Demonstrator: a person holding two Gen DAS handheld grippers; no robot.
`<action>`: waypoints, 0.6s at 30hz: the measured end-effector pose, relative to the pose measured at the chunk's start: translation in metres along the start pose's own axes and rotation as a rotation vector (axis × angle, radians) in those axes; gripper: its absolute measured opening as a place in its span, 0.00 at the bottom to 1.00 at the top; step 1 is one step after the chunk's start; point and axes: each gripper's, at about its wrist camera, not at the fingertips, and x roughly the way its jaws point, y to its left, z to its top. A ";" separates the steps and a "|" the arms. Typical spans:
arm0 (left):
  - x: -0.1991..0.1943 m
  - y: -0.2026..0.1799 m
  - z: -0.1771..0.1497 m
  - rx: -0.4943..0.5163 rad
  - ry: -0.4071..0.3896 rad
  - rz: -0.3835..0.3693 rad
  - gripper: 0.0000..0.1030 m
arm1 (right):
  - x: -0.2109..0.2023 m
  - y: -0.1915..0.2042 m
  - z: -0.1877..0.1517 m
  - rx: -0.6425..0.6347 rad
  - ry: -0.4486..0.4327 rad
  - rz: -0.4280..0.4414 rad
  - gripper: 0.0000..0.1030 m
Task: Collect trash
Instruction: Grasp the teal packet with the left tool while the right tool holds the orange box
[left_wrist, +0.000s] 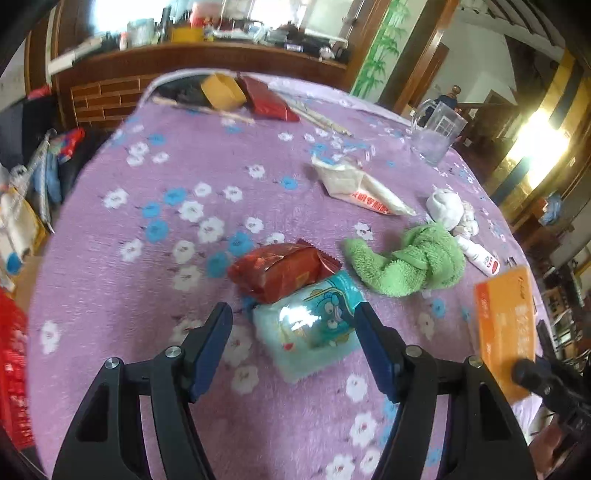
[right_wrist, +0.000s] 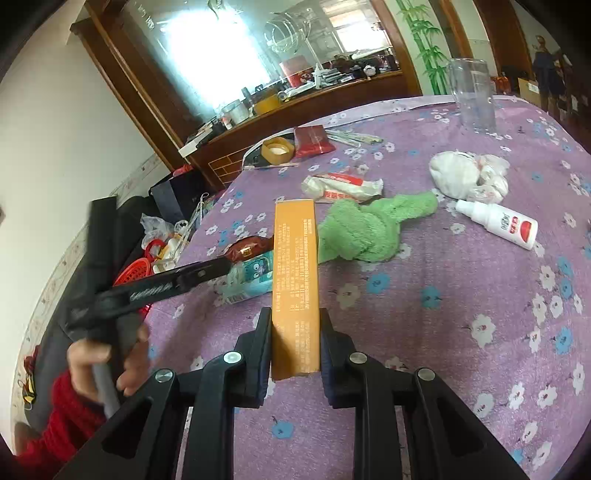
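Our left gripper stands open astride the blue packet, while our right gripper clamps the orange box.

The orange box hides part of the pale blue packet near the table's left edge. The white bottle's label print is too small to read. The shelf clutter beyond the table's far edge is blurred.

The left gripper stands open, angled down. The right gripper is clamped tight on a box.
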 end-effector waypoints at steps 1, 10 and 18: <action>0.006 0.000 0.000 -0.001 0.016 -0.022 0.65 | -0.001 -0.001 -0.001 0.004 -0.002 0.000 0.24; 0.000 -0.045 -0.032 0.158 0.068 -0.124 0.65 | -0.009 -0.016 -0.005 0.040 -0.008 0.012 0.24; -0.011 -0.096 -0.047 0.335 0.043 -0.032 0.72 | -0.017 -0.029 -0.009 0.075 -0.027 0.004 0.24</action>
